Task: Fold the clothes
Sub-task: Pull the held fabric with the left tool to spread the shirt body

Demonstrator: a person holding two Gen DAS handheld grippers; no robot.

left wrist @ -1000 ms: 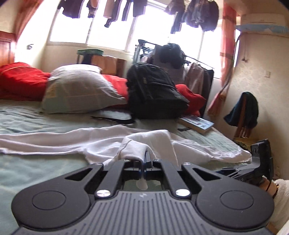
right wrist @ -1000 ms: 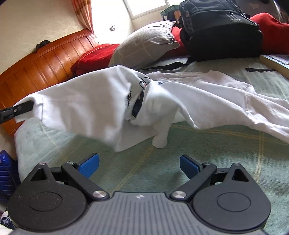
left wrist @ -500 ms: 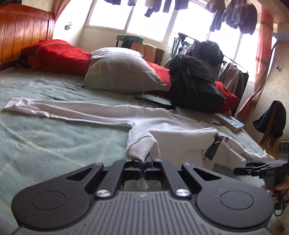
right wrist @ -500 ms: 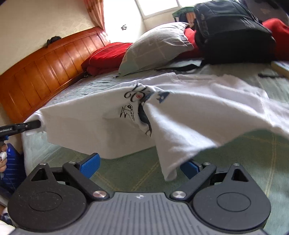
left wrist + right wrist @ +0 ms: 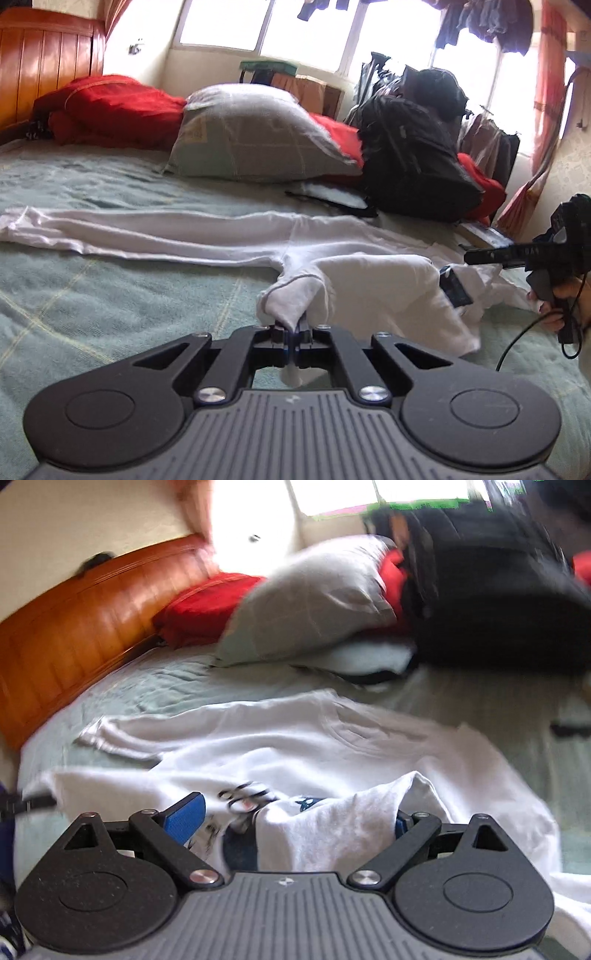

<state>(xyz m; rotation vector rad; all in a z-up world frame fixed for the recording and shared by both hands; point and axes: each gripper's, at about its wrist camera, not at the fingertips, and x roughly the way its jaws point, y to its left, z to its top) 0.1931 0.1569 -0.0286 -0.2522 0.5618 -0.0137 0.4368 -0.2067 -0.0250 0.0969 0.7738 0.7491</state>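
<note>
Bed (image 5: 110, 295), green cover, fills both views. White shirt (image 5: 207, 240) lies across it, one long sleeve stretched flat toward the left in the left wrist view, body bunched nearer the claws. A dark print shows on the folded part (image 5: 243, 805).

Left claw (image 5: 291, 330): jaws pressed together on a pinch of shirt hem, a tab of white cloth poking out behind them. The cloth rises from the bed into the grip.

Right claw (image 5: 295, 819): jaws spread wide. The left blue pad (image 5: 184, 818) is bare; shirt cloth is draped into the gap and covers most of the right pad. Not gripping it. In the left wrist view this claw (image 5: 476, 255) is seen side-on at the far right, held by a hand (image 5: 561, 299), just above the shirt's edge.

Against half a second ago: in the right wrist view the shirt was lifted clear of the bed in front of the claw; now it is lower and slumps between the open jaws. The right view is motion-blurred. The left grip is unchanged.

Behind: wooden headboard (image 5: 74, 627), red quilt (image 5: 110, 107), grey pillow (image 5: 255, 136), black backpack (image 5: 413, 158), a book (image 5: 484, 232) by it. Bright windows (image 5: 221, 22) with clothes hung above.
</note>
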